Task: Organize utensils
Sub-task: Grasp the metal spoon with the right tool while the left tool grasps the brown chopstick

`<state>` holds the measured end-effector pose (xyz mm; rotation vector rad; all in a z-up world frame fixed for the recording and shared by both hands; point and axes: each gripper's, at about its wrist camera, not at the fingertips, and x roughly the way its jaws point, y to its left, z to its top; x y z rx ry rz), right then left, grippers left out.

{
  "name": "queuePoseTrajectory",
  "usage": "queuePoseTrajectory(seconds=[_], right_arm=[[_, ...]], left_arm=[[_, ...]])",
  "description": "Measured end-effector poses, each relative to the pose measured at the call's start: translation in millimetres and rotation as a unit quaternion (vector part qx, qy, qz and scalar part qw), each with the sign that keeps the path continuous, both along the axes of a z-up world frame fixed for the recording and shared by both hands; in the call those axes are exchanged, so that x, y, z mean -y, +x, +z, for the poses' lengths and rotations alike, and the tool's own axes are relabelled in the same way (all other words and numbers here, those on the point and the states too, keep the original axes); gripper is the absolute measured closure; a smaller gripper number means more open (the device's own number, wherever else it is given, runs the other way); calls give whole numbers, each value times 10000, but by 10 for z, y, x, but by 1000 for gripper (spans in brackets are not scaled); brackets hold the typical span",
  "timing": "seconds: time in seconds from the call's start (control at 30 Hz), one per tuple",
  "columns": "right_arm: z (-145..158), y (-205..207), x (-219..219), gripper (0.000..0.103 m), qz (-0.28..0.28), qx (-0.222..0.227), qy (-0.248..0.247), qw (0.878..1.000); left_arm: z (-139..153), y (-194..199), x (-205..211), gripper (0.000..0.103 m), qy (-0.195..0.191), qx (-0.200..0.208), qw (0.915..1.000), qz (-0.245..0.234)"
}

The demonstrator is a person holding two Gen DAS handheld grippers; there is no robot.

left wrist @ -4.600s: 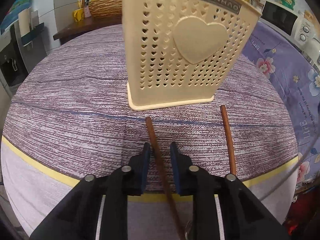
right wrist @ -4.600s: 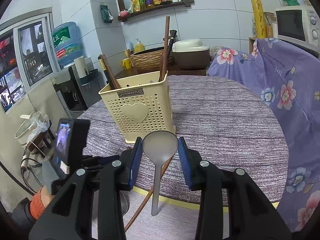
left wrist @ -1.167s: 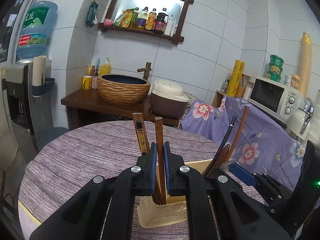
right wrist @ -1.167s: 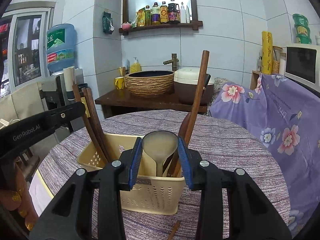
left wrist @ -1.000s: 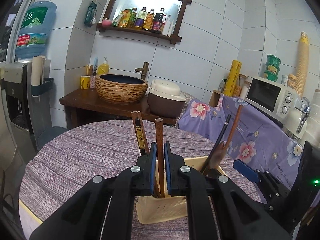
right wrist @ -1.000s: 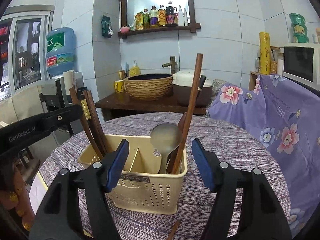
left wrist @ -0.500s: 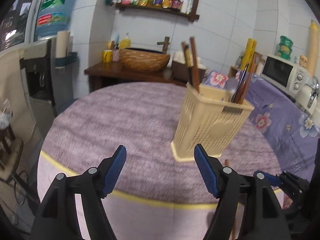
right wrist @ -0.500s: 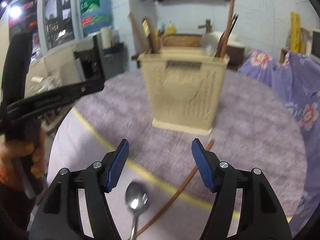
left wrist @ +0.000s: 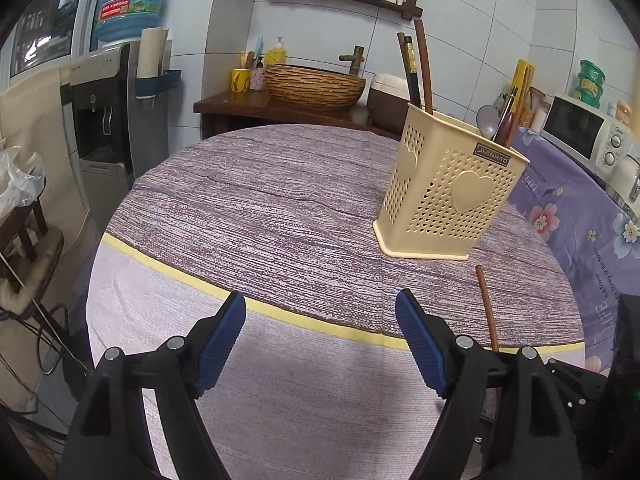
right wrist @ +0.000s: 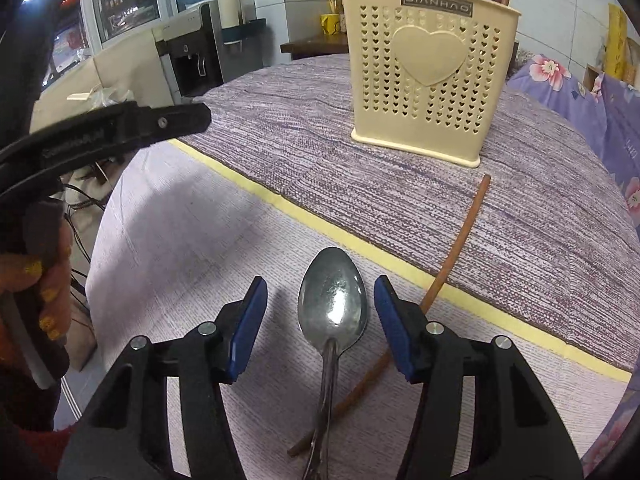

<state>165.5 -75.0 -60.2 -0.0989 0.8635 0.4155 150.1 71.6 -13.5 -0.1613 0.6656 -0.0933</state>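
Observation:
A cream perforated utensil holder (left wrist: 448,192) (right wrist: 428,80) stands on the round table. It holds dark chopsticks (left wrist: 416,76) and a grey spoon (left wrist: 486,120). One brown chopstick (left wrist: 486,304) (right wrist: 460,240) lies on the cloth in front of it. A metal spoon (right wrist: 332,304) lies near the table's front edge, its handle crossing that chopstick. My right gripper (right wrist: 320,284) hangs low over the spoon; its jaws are closing with the spoon's bowl between them, pads clear of it. My left gripper (left wrist: 320,300) is over bare cloth to the left, its jaws opening, nothing between them.
A yellow stripe (left wrist: 280,312) runs across the tablecloth near the front edge. A water dispenser (left wrist: 108,108) stands at the left, a woven basin (left wrist: 316,84) behind the table, a microwave (left wrist: 580,132) and a floral cover (left wrist: 580,220) at the right. A person's hand (right wrist: 36,280) holds the left gripper.
The left gripper let go of a chopstick in the holder, opened wide and dropped to the table's front. The right gripper left the grey spoon in the holder and sank over the metal spoon.

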Motion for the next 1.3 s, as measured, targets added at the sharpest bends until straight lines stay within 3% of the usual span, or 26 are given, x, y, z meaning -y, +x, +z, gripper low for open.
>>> queuePoseTrajectory(seconds=[0.2, 0.47, 0.73, 0.93, 1.1, 1.2, 1.3], right_arm=[[-51, 7, -10, 49, -92, -36, -75, 9999], [-62, 2, -33, 65, -219, 67, -273, 9994], [15, 34, 98, 65, -304, 15, 167, 9994], [383, -43, 416, 65, -610, 429, 601, 9954], [821, -165, 945, 65, -1227, 1091, 908, 9822], [924, -216, 1206, 65, -1539, 1304, 993, 9744], [927, -209, 1367, 65, -1755, 1342, 1059, 9695]], left_arm=[[-8, -3, 10, 26, -12, -9, 10000, -17], [-22, 3, 18, 26, -36, -51, 10000, -41], [-50, 17, 44, 26, -51, -118, 9999, -89], [-52, 41, 118, 26, -59, -170, 9997, -167], [-106, 94, 401, 26, -87, -357, 9972, -655], [-135, 176, 713, 27, -11, -542, 9916, -1177], [-155, 291, 1025, 38, 87, -751, 9834, -1650]])
